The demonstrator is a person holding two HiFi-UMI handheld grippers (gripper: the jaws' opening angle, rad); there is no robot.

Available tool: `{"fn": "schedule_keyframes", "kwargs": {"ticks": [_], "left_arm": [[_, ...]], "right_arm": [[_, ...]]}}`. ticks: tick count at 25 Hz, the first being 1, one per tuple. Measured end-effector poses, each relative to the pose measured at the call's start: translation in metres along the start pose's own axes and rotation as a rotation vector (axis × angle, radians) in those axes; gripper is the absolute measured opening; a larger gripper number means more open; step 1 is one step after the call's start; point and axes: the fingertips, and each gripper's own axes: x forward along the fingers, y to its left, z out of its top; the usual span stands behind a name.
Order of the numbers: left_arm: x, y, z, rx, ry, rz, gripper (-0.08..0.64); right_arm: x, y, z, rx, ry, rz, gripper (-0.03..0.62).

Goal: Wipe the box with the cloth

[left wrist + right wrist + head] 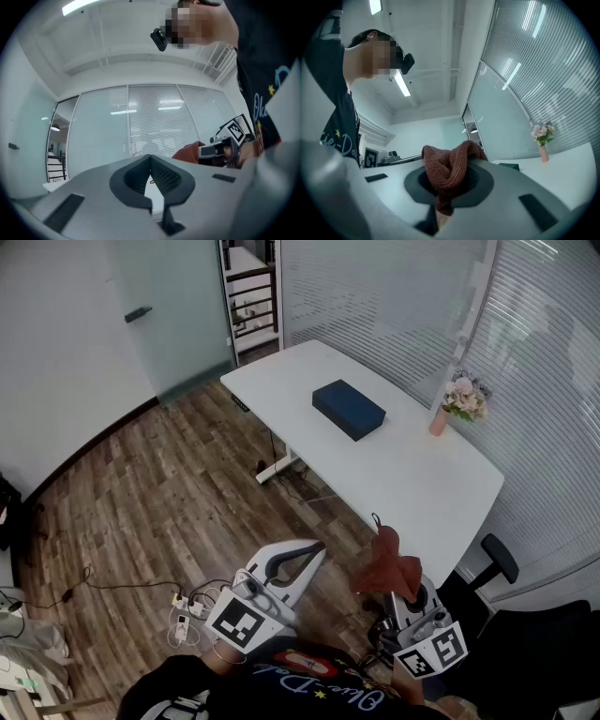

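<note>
Your right hand-held gripper (449,176) is clenched on a rust-red knitted cloth (386,563). The cloth is bunched into a soft, ribbed knot between the dark pads, with a loose fold rising above the jaws. Your left hand-held gripper (314,548) is closed with nothing in it, and its textured black pads meet at the tips in a narrow V. Both grippers are held low and close to your body, above the floor and short of the worktop.

The box (349,410) is a flat, dark blue rectangle with crisp edges. It lies well ahead of you near the middle of the far half of a smooth white worktop (412,474). It is well apart from the cloth. Near the worktop's right edge stands a slim pink vase (438,422) of pale flowers. The floor (159,493) is wood-grain planking, and frosted glass and ribbed blinds line the walls.
</note>
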Motion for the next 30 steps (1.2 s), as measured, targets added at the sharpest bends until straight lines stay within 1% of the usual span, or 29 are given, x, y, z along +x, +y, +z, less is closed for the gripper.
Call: {"fn": "schedule_keyframes", "kwargs": {"ticks": [3, 8, 13, 19, 23, 30], "left_arm": [[0.001, 0.003, -0.002, -0.001, 0.004, -0.008, 0.003], [-0.001, 0.006, -0.008, 0.019, 0.014, -0.020, 0.003], [-0.009, 0.019, -0.014, -0.002, 0.017, -0.013, 0.003], [-0.019, 0.037, -0.018, -0.021, 0.012, -0.009, 0.003], [-0.028, 0.058, -0.025, -0.038, 0.022, 0.024, 0.003], [-0.041, 0.105, -0.035, -0.039, 0.041, 0.085, 0.003]], "right_arm": [[0.005, 0.000, -0.001, 0.002, -0.004, 0.000, 0.025], [0.009, 0.000, -0.009, 0.014, 0.008, -0.016, 0.025], [0.018, 0.007, -0.018, 0.050, 0.012, -0.009, 0.025], [0.034, 0.010, -0.032, 0.051, 0.057, -0.025, 0.026], [0.050, 0.010, -0.039, 0.060, 0.074, -0.033, 0.026], [0.103, 0.018, -0.047, 0.070, 0.075, 0.028, 0.026]]}}
